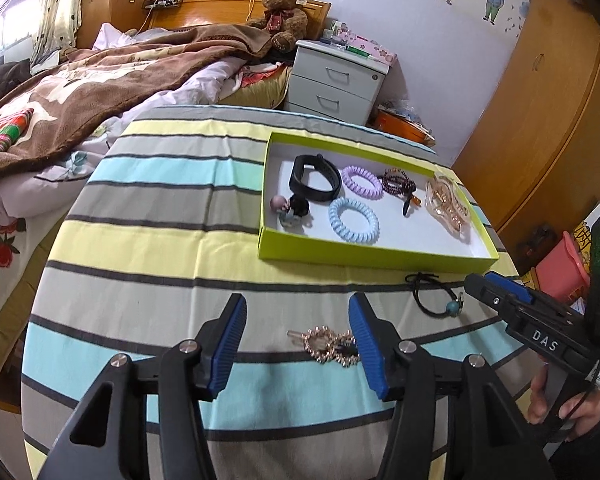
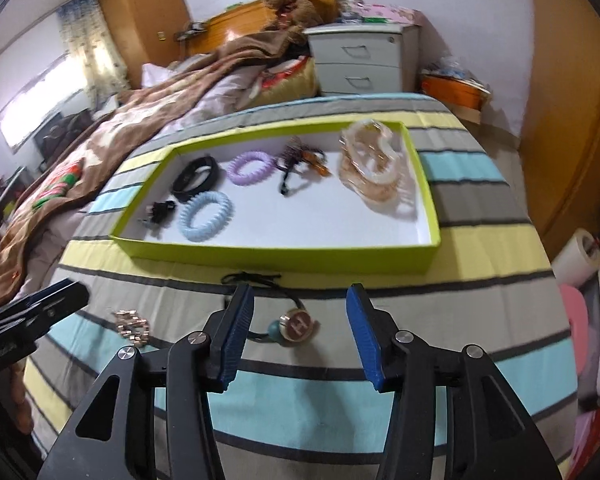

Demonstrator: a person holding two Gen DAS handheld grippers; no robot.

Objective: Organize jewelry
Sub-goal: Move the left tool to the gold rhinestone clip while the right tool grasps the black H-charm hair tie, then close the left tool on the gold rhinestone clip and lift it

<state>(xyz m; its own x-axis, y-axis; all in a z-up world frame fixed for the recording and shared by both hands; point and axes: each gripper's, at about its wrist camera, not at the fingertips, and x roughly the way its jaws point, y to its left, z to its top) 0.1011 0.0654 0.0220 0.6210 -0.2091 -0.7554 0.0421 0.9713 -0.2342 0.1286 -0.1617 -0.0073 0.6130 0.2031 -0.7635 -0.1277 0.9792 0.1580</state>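
A lime-green box point(image 1: 364, 257) point(image 2: 284, 254) lies on the striped cloth. It holds a black band point(image 1: 314, 178), a purple coil tie point(image 1: 362, 182), a blue coil tie point(image 1: 353, 220), dark beads point(image 1: 398, 182), a clear claw clip point(image 1: 446, 206) and a small doll charm point(image 1: 286, 210). A gold rhinestone clip point(image 1: 328, 345) point(image 2: 132, 326) lies on the cloth between my open left gripper's fingers point(image 1: 298, 344). A black hair tie with a round charm point(image 2: 290, 326) point(image 1: 440, 294) lies between my open right gripper's fingers point(image 2: 300, 332). Both grippers are empty.
The striped cloth point(image 1: 160, 240) covers a rounded table. A bed with a brown blanket point(image 1: 100, 80) is at the left. A white nightstand point(image 1: 336, 80) stands behind, a wooden wardrobe point(image 1: 540, 120) at the right, and a pink bin point(image 1: 564, 264) beside the table.
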